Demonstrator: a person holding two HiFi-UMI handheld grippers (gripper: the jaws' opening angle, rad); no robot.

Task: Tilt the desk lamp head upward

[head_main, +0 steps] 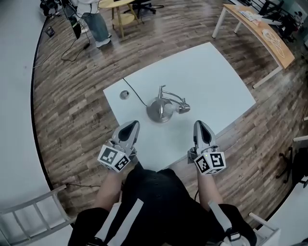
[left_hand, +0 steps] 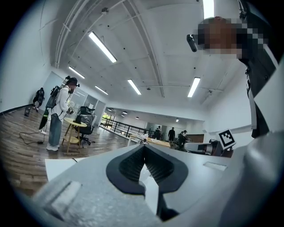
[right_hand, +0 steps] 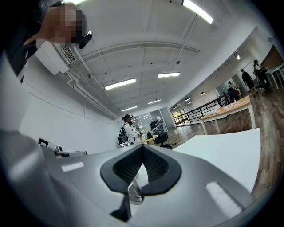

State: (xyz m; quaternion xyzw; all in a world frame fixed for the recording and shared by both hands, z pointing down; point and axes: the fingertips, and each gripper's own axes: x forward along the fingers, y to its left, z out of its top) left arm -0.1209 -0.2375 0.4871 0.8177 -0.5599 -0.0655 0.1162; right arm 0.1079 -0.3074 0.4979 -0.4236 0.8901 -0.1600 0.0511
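A silver desk lamp stands in the middle of the white table (head_main: 211, 72). Its round base (head_main: 159, 112) is toward me, its thin arm (head_main: 161, 92) rises behind, and its small head (head_main: 183, 107) hangs low to the right. My left gripper (head_main: 132, 127) hovers near the table's front edge, left of the base, shut and empty. My right gripper (head_main: 198, 126) is to the right of the lamp head, also shut and empty. Neither touches the lamp. In the left gripper view the jaws (left_hand: 144, 148) meet. In the right gripper view the jaws (right_hand: 143, 148) meet too, with a bit of silver lamp (right_hand: 135, 193) showing below them.
A black cable (head_main: 134, 92) runs from the lamp base to the table's far-left edge, past a round grommet (head_main: 124, 94). A person (head_main: 94, 19) stands by a small wooden table (head_main: 120, 9) at the back left. A long wooden desk (head_main: 264, 31) is at the back right; a chair (head_main: 33, 211) is at my left.
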